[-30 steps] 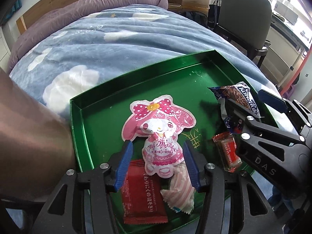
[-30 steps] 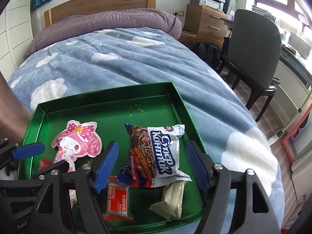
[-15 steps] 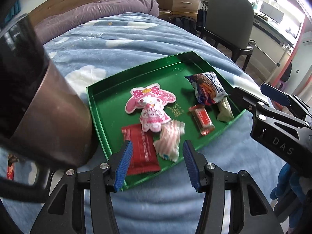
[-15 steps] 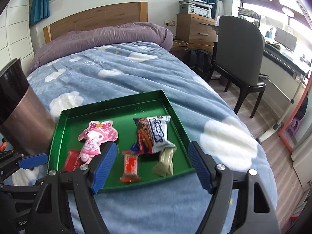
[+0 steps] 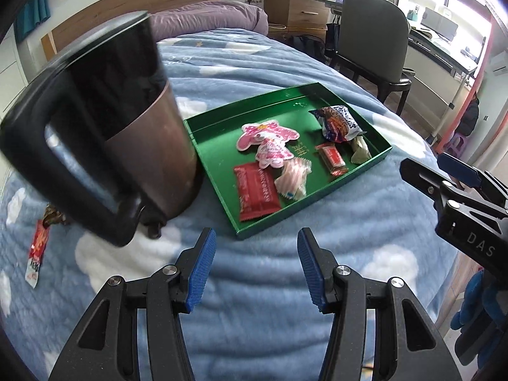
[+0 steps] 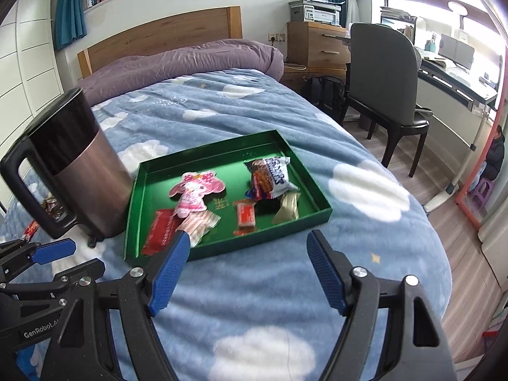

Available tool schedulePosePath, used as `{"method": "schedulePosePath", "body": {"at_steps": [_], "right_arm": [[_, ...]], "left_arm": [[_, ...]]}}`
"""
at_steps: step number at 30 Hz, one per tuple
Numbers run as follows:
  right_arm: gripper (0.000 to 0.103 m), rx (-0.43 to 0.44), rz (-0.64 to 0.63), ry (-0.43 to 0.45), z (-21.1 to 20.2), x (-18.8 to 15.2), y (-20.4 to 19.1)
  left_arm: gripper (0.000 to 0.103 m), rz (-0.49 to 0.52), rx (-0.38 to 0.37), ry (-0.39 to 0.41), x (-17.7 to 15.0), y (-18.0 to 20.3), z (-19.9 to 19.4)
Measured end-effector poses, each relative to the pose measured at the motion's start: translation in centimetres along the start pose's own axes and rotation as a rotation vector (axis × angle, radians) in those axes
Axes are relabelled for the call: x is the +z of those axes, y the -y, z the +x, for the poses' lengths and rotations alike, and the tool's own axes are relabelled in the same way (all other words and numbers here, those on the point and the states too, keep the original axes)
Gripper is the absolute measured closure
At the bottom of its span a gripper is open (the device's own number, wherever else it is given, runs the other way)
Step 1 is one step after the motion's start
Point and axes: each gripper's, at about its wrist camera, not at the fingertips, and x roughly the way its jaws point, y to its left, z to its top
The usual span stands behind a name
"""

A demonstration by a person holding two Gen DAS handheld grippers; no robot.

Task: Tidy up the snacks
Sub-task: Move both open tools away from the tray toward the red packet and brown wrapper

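A green tray (image 5: 219, 117) (image 6: 197, 154) lies on the blue cloud blanket. In it are a pink character pouch (image 5: 266, 138) (image 6: 195, 190), a red packet (image 5: 257, 192) (image 6: 160, 230), a striped pink candy (image 5: 292, 177) (image 6: 200, 223), a small red bar (image 5: 331, 157) (image 6: 246, 216), a cookie pack (image 5: 338, 122) (image 6: 270, 176) and a beige bar (image 5: 360, 152) (image 6: 287, 206). My left gripper (image 5: 254, 266) is open and empty, held above the blanket in front of the tray. My right gripper (image 6: 246, 273) is open and empty, also short of the tray's near edge.
A dark kettle with a black handle (image 5: 120, 120) (image 6: 73, 162) stands just left of the tray. Loose snack wrappers (image 5: 38, 247) lie on the blanket left of the kettle. A grey chair (image 6: 384, 76) and a desk stand right of the bed.
Both grippers have pulled back and up from over the tray to in front of it. The kettle and the whole tray have come into view. The snacks have not moved.
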Motion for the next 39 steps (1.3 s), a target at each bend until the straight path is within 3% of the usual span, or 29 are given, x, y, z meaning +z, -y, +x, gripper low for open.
{"method": "schedulePosePath", "body": {"at_steps": [14,39], "right_arm": [[0.000,0.053,-0.006,-0.011,-4.5,-4.6,-5.0],[0.000,0.164,-0.152,0.003,-9.6,-7.6,-17.2]], "left_arm": [[0.056,-0.053,0.078,0.018,-5.5,-5.7,-4.5],[0.056,-0.316,0.205,0.106,-13.9,-18.8,-12.4]]}}
